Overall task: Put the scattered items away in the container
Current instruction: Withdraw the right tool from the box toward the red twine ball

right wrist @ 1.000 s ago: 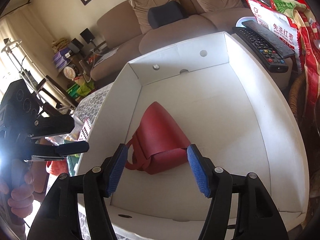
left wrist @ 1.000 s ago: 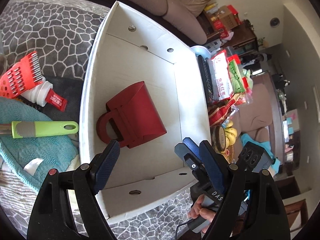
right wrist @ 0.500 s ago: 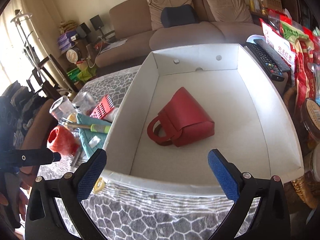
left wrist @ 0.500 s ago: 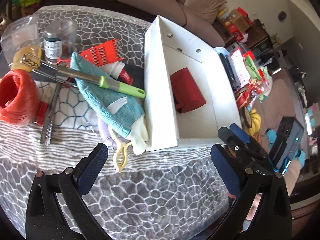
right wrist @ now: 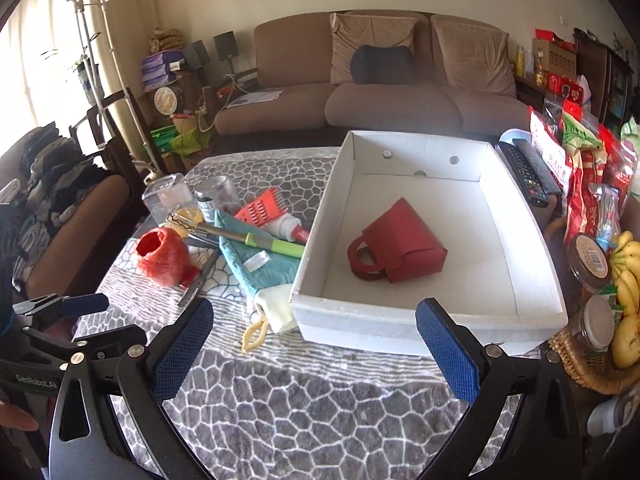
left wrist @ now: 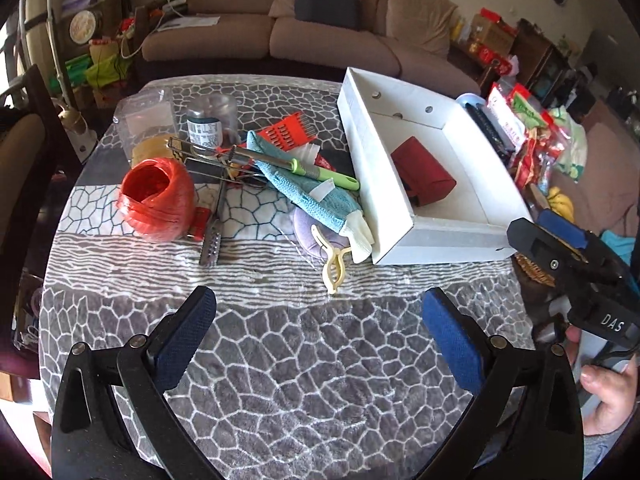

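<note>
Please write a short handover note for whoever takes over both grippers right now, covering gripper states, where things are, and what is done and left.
Left gripper: open, empty, over the near part of the table.
Right gripper: open, empty, in front of the white box.
Done: the red mini handbag lies in the box, alone.
Left on the patterned cloth beside the box: cream hair clip, teal cloth, green-handled tool, red comb, white tube with red label, red twine ball, metal file, two clear jars.
The hair clip is nearest, probably the easiest next pick.
</note>
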Available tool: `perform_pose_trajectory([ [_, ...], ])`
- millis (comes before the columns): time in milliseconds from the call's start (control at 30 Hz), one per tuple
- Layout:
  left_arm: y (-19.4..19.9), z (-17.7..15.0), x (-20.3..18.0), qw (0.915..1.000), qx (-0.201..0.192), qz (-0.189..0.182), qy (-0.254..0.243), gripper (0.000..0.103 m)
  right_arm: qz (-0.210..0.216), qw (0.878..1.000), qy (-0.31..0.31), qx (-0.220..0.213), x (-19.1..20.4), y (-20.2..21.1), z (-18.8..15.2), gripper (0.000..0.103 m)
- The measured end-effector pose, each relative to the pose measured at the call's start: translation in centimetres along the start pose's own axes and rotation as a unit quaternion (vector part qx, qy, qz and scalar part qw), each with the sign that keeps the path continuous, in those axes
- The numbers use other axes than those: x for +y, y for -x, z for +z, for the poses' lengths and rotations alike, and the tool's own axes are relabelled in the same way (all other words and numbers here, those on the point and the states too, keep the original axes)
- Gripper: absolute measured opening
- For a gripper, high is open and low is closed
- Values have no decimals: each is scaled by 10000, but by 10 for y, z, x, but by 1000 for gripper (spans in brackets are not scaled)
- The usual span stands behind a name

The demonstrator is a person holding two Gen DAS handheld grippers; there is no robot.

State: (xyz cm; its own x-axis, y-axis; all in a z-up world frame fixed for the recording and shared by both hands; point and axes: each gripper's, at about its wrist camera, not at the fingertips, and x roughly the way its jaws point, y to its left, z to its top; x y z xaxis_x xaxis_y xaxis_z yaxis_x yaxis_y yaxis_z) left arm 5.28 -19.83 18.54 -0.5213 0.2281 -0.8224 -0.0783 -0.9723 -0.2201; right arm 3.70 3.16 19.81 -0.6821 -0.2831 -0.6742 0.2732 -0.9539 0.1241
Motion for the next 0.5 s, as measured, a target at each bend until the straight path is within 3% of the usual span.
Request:
perform_pose_trajectory([
  [267, -7, -36, 73, 9986, 63, -142, 506, 103, 346, 9993, 25, 119, 33, -1, -21, 103],
  [500, -29, -57, 135, 9948, 232, 130, 982, 103, 730, 9965, 50, 417, 57, -40, -41, 103],
])
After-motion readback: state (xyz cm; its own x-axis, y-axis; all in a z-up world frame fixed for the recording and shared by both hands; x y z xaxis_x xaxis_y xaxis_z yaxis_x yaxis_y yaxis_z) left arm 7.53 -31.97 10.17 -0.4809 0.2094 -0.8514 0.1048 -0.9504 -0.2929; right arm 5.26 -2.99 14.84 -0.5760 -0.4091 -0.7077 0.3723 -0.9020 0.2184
